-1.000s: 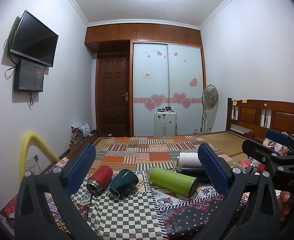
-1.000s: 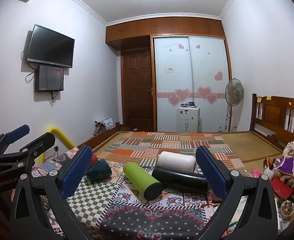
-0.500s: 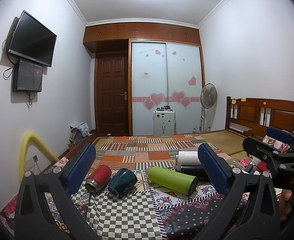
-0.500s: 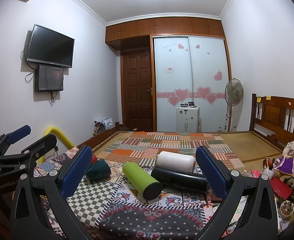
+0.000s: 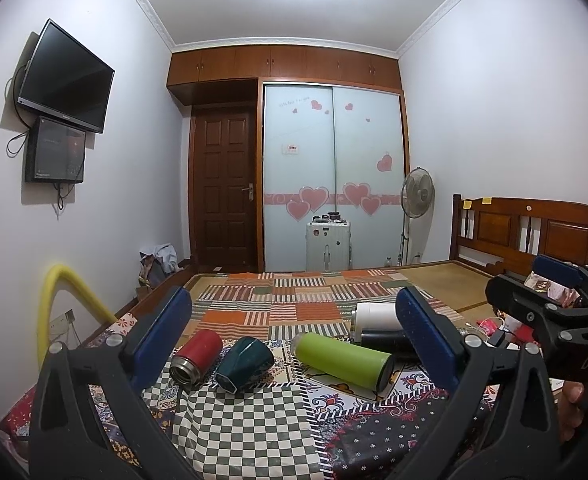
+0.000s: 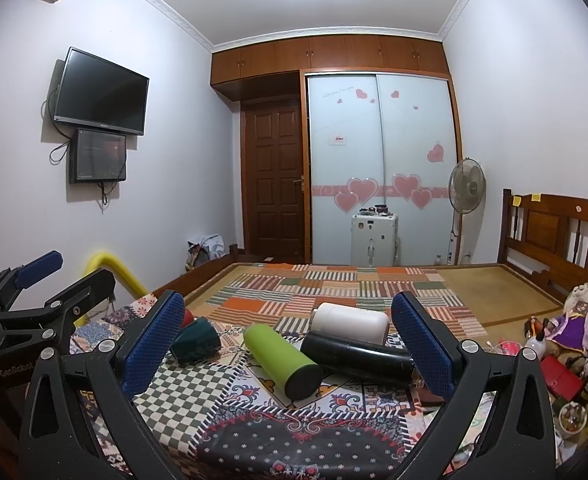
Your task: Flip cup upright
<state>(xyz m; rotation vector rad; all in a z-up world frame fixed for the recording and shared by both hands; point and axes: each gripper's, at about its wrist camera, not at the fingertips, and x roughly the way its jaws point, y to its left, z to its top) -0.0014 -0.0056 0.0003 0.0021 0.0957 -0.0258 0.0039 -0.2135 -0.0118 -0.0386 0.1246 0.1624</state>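
Progress was judged nil: the green cup [image 5: 245, 363] lay on its side on the bed [image 5: 314, 300], between red flask [image 5: 195, 356] and lime bottle [image 5: 342, 360]. Left tongs [image 5: 294, 344] and right tongs [image 6: 287, 346] were held wide, empty, short of it.

Bed [image 5: 302, 300]: patchwork cloths [image 5: 249, 432], 5 cups [image 6: 281, 360] lying sideways.

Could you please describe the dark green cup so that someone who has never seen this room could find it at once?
On the patchwork bed cover, five vessels lie on their sides in a loose row. The dark green cup is second from the left, between the red flask and the lime green bottle. It alone is short, faceted and tapered.
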